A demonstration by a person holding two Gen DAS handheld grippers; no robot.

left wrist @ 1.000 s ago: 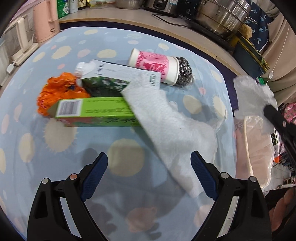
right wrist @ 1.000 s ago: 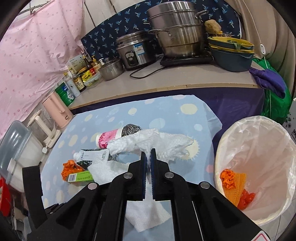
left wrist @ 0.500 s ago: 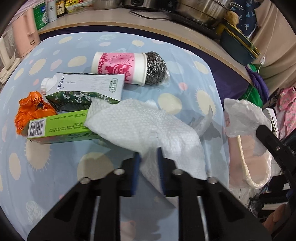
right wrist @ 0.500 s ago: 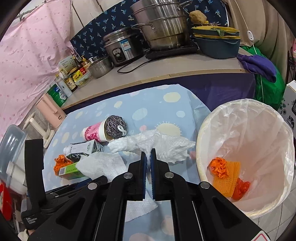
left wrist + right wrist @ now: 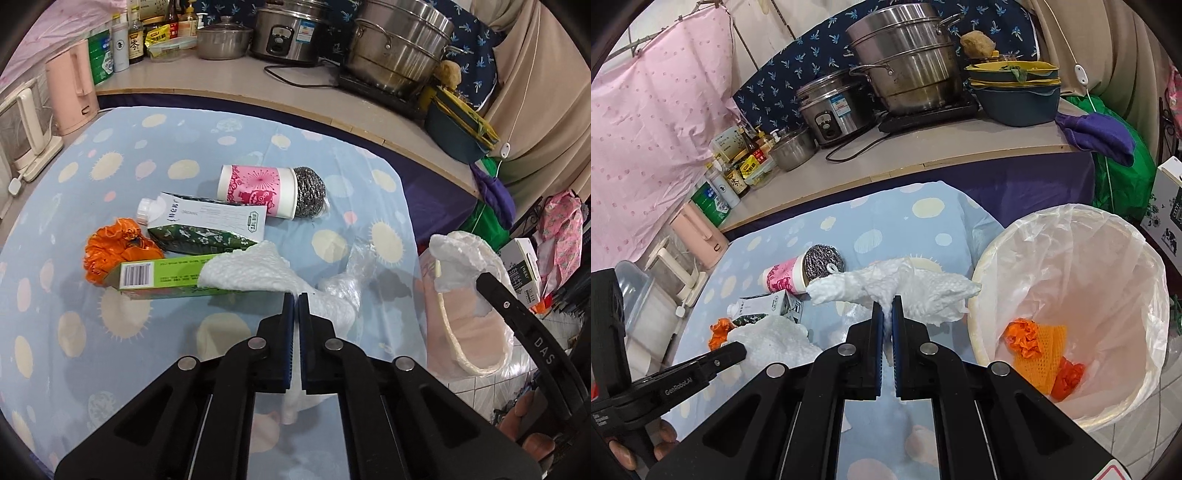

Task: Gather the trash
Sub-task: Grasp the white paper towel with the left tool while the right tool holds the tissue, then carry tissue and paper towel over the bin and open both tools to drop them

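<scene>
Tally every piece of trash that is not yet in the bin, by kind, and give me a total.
Paper towels: 2, one pinched in the left tool, one pinched in the right tool
Boxes: 2, white-and-green carton and green box
Pink cup: 1
Steel scourer: 1
Orange wrapper: 1
Clear plastic film: 1
Total: 8

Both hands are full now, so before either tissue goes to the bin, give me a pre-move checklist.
1. Right gripper shut on its paper towel: ok.
2. Left gripper has just been closing, now shut on the second paper towel: ok.
3. Second towel clear of the green box: not ok, it drapes over it.
4. Bin open, liner in place: ok.
5. Room in bin: ok, only orange scraps.
</scene>
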